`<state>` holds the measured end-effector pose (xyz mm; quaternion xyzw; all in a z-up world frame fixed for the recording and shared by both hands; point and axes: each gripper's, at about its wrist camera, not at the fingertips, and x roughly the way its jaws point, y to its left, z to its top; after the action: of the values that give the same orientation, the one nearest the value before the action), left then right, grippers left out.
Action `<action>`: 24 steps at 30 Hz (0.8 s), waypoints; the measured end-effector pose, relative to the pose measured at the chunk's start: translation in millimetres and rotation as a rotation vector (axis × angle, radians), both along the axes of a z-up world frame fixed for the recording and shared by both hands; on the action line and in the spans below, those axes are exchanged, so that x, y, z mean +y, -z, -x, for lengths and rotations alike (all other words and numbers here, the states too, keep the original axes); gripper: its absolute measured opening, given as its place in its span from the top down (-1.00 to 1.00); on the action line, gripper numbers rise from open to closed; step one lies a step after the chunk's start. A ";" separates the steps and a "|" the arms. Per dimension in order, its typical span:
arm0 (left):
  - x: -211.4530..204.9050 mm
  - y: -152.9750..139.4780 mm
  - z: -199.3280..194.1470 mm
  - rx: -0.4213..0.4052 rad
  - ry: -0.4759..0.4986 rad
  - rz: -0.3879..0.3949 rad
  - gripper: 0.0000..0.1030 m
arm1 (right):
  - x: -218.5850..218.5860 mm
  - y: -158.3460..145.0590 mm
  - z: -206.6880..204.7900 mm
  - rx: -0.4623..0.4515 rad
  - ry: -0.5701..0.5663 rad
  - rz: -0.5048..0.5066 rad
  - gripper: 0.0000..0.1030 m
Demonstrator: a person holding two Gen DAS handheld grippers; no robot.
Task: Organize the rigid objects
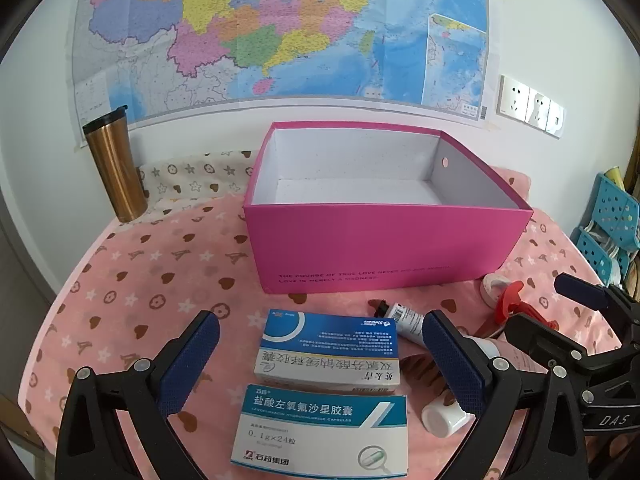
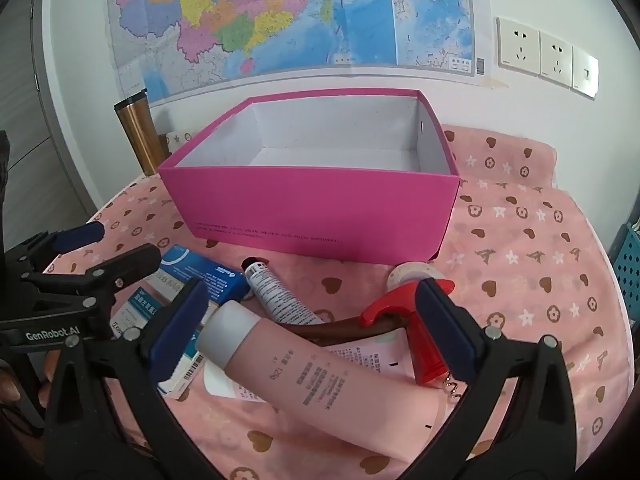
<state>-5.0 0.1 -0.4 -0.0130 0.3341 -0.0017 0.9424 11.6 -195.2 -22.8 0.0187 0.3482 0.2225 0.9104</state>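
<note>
So the pink box (image 1: 384, 248) is the anchor here: open top, white inside, nothing in it that either view shows, sitting on a pink cloth (image 1: 160, 280) printed with hearts and stars. All the stuff to sort lies on the cloth in front of the box, on the camera side.

Straight in front of its near wall is a blue-and-white medicine carton (image 1: 328, 350), and another white-and-teal medicine carton (image 1: 322, 432) sits just beyond that, further from the box, the two nearly touching. The left gripper (image 1: 320, 364) hangs over them with its jaws spread wide, a blue pad on either side of the cartons, gripping nothing.

Toward the box's front right corner there's a small white tube with a black cap (image 2: 272, 292), a pink squeeze tube with a white cap (image 2: 320, 376) lying across a white leaflet or packet, a red-handled tool (image 2: 404, 320) (looks like a corkscrew, a metal spiral shows near it) and a roll of tape (image 2: 412, 274) right by the box's corner. The right gripper (image 2: 320, 328) is also wide open, straddling the pink tube without pinching it.

A bronze travel tumbler (image 1: 116, 168) stands left of the box by the wall, with a map (image 1: 280, 28) and wall sockets (image 2: 548, 54) behind it.
</note>
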 end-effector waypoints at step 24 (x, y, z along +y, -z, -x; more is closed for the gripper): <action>-3.2 1.6 0.1 0.001 -0.001 -0.001 -1.00 | -0.2 2.5 -2.9 0.015 -0.013 -0.014 -1.00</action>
<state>-5.1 -3.2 -2.1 -0.0129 0.3344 -0.0011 0.9424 14.5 -195.4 -25.3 0.0242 0.3538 0.2307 0.9061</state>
